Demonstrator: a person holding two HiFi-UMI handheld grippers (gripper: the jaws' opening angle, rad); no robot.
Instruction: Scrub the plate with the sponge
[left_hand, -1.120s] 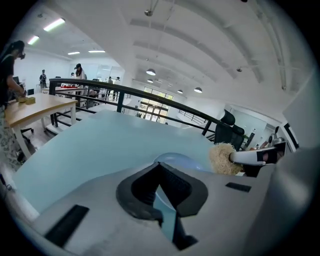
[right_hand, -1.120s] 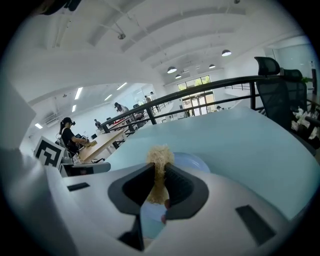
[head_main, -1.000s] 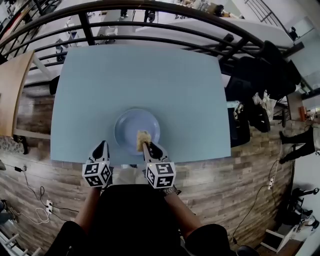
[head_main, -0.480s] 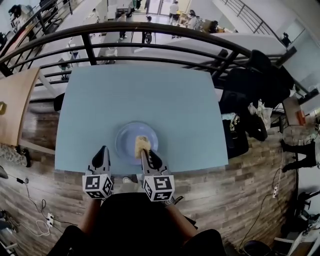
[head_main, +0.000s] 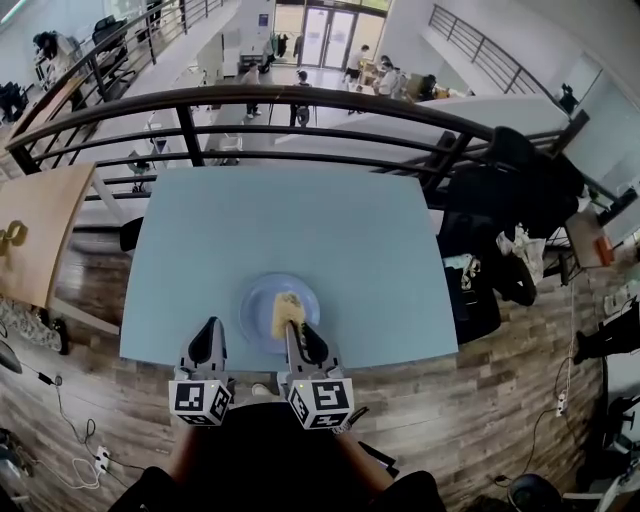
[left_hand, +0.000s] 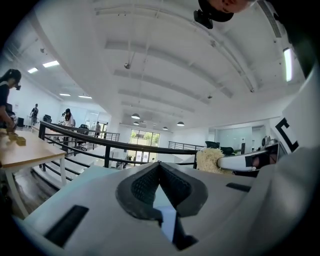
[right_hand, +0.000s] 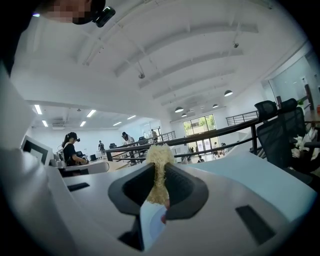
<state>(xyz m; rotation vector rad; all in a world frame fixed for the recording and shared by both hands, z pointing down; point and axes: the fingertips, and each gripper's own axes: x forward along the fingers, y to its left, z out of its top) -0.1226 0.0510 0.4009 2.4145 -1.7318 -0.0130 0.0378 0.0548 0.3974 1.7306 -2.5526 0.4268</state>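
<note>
Head view: the right tongs (head_main: 291, 326) clamp the yellow sponge (head_main: 284, 311), seemingly pressed on the blue plate (head_main: 257, 300) at the desk (head_main: 300, 220) near edge. The left tongs (head_main: 208, 324) are closed, empty, just left of the plate. Scrubbing appears under way; how much remains cannot be judged.

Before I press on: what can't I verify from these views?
- Whether the sponge touches the plate: in the head view, the sponge covers the contact; in the right gripper view, the right gripper blocks it.
- Plate dirt or wetness: too small in head view.
- Left gripper view: the shut, empty left gripper blocks what lies below; no plate identifiable.
</note>
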